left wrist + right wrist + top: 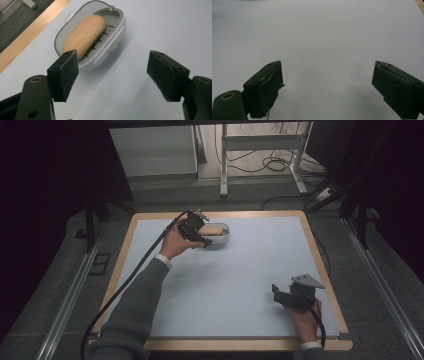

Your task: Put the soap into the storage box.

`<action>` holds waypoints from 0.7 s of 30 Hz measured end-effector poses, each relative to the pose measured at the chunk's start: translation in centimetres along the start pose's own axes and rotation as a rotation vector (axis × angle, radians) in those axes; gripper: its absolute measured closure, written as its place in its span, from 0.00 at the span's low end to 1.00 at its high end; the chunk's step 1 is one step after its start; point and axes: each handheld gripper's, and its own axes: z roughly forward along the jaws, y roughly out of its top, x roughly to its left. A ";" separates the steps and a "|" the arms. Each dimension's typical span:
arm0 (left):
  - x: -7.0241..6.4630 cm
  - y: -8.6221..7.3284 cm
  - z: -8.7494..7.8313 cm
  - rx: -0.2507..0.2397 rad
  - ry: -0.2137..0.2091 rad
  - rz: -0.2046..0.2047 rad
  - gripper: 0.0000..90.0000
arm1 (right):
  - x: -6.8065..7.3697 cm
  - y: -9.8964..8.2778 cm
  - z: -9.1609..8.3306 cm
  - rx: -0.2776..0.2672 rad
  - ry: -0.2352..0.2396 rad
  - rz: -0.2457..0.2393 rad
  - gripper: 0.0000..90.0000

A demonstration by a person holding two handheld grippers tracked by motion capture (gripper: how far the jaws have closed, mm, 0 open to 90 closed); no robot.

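Observation:
A tan bar of soap (pixel 83 35) lies in a grey oval soap dish (pixel 117 27) on the pale blue mat; in the high view the dish (pixel 223 235) sits at the far left-centre with the soap (pixel 214 229) inside. My left gripper (pixel 197 237) hovers just left of the dish, and in its own view the gripper (pixel 112 75) is open, pads apart with nothing between them, the dish just beyond. My right gripper (pixel 278 295) rests near the front right of the mat; in its own view the gripper (pixel 327 87) is open over bare mat.
The blue mat (pixel 240 270) lies on a wooden-edged table (pixel 320 265). Beyond the far edge stand a white cabinet (pixel 152 150) and a metal desk frame (pixel 260 155) with cables on the floor. A black cable (pixel 130 275) trails from the left gripper along the sleeve.

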 end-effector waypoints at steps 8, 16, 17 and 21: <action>-1.5 -4.9 -3.0 -0.062 -0.022 -0.045 0.27 | 0.0 0.0 0.0 0.002 -0.003 0.001 0.11; -2.8 -10.4 -4.2 -0.099 -0.027 -0.113 0.27 | 0.0 0.0 0.0 0.003 -0.007 0.000 0.11; -2.9 -11.0 -4.3 -0.098 -0.023 -0.119 0.27 | 0.0 0.0 0.0 0.002 -0.009 -0.001 0.11; -3.5 -13.1 -4.5 -0.105 -0.001 -0.140 0.27 | 0.0 0.0 0.0 0.003 -0.010 0.000 0.11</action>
